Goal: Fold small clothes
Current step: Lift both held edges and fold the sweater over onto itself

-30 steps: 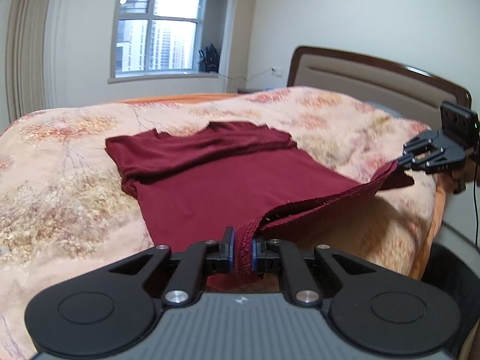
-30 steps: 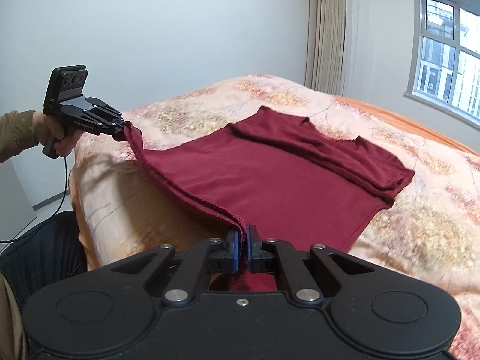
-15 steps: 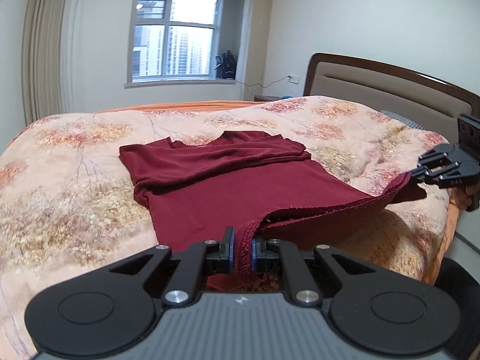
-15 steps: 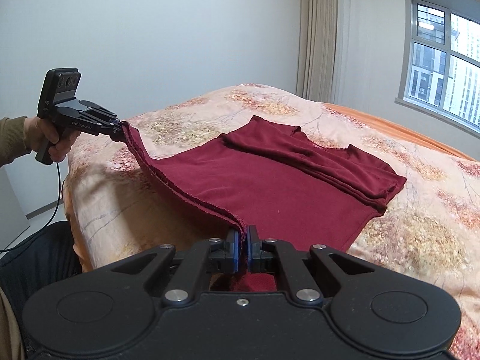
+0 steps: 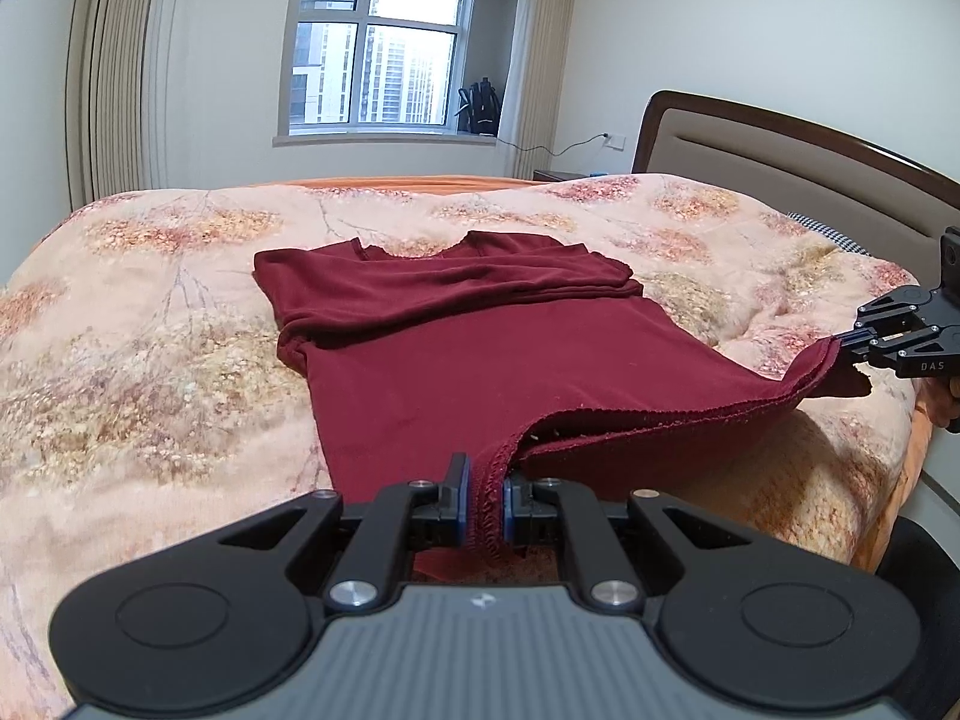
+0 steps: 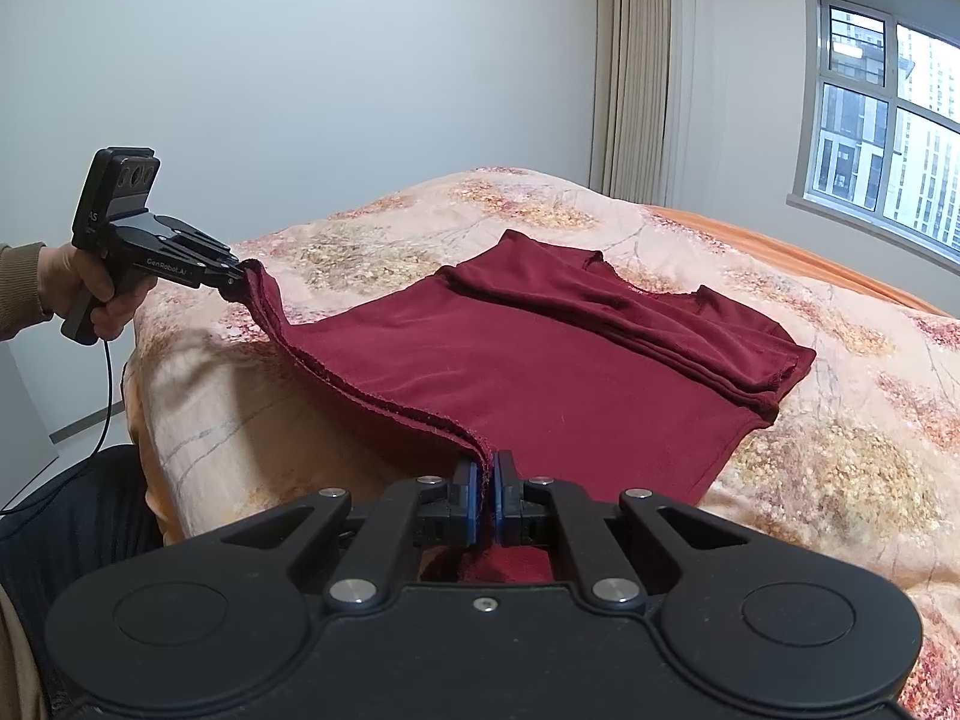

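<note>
The floral bed [image 5: 150,360] has the maroon shirt [image 5: 480,372] lying flat on it, sleeves already folded in. The left gripper [image 5: 485,501] and right gripper [image 6: 485,501] are both clamped tight on the bottom hem corners. I'd keep that hem taut and level, then carry it evenly toward the collar.
</note>
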### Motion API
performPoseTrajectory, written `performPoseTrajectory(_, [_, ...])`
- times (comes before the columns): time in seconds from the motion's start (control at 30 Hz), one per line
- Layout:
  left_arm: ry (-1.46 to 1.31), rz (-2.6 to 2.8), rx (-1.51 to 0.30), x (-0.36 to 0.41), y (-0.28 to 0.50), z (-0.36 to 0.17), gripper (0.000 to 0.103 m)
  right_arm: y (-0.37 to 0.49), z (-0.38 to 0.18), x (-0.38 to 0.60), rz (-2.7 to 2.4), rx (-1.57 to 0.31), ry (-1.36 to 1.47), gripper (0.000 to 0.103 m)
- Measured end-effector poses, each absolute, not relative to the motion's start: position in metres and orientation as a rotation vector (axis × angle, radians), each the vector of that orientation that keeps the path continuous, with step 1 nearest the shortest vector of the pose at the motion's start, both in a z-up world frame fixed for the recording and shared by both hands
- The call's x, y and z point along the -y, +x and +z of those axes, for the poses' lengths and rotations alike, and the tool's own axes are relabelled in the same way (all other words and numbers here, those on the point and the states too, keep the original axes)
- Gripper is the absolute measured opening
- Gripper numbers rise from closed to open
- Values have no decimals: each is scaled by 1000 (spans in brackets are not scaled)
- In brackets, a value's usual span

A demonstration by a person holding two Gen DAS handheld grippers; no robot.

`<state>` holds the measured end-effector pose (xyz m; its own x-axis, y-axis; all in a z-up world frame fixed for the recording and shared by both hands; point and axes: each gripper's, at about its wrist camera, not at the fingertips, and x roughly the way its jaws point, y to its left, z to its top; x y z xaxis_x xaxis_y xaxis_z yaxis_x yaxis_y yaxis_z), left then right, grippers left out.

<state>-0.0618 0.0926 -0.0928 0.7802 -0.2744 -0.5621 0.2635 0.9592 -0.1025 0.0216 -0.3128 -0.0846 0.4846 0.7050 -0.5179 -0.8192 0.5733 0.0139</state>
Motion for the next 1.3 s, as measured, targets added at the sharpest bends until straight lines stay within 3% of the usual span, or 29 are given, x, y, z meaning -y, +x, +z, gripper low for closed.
performPoseTrajectory(0.47, [-55,-290,-564,-102,-31,-71,11,47,-66,305,921,-467,-271,4])
performPoseTrajectory(0.87, [-179,-323,-571,-134,81,-57,10,159,-34,293,956,-498,-211,4])
performPoseTrajectory(1.3, [-270,-277,-608,-159,209,-91,10,298,-59,275,925,-572,-147,4])
